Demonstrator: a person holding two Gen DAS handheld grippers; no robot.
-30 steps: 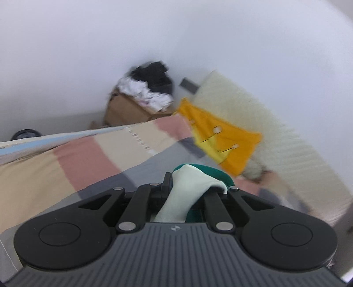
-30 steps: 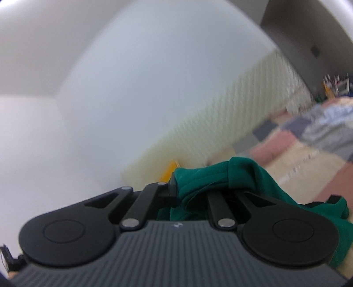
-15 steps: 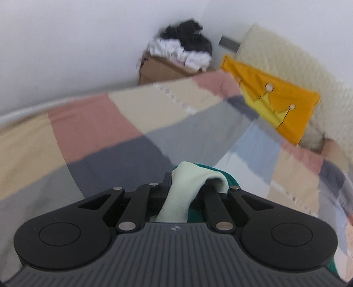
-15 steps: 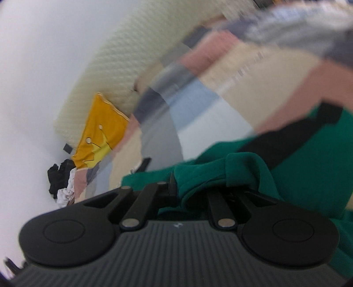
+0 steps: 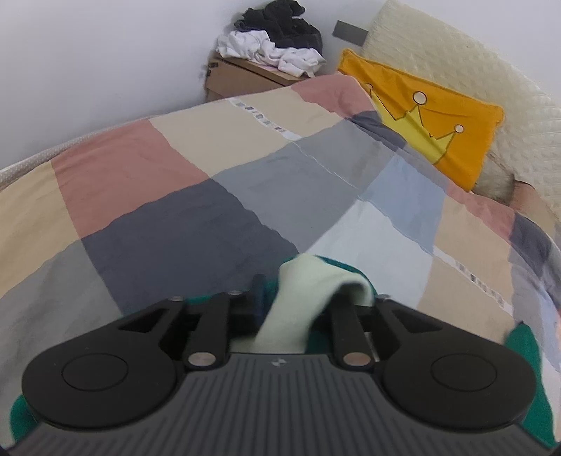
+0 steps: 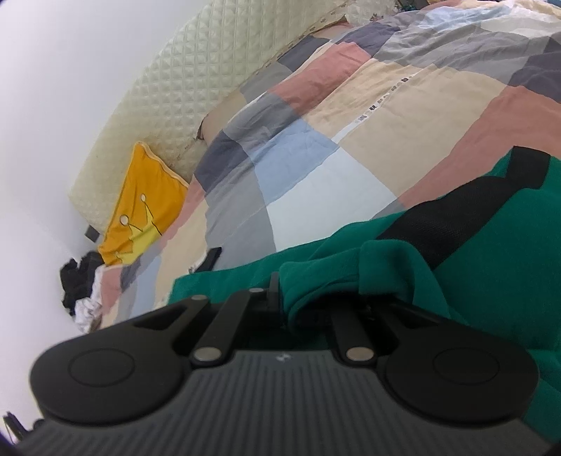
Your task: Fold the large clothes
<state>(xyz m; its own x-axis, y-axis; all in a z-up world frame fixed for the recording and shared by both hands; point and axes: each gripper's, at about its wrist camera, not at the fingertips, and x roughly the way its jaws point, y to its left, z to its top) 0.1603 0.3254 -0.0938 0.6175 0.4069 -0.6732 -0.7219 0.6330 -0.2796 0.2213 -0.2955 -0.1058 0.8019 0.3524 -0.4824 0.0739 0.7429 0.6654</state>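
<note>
Now the left gripper (image 5: 298, 298) is opening off the green garment (image 6: 455, 280) while the right gripper (image 6: 301, 294) pinches it, so uneven release could skew the fold.

Garment (image 6: 473, 266) on quilt (image 5: 217, 196), pillow (image 5: 431, 129) behind against headboard (image 5: 466, 66), clothes pile (image 5: 277, 45) on box (image 5: 238, 75)

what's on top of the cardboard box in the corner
A heap of clothes sits on the cardboard box: white clothes in front, black clothes piled behind. The heap covers the box's top, so what's inside can't be seen.
</note>
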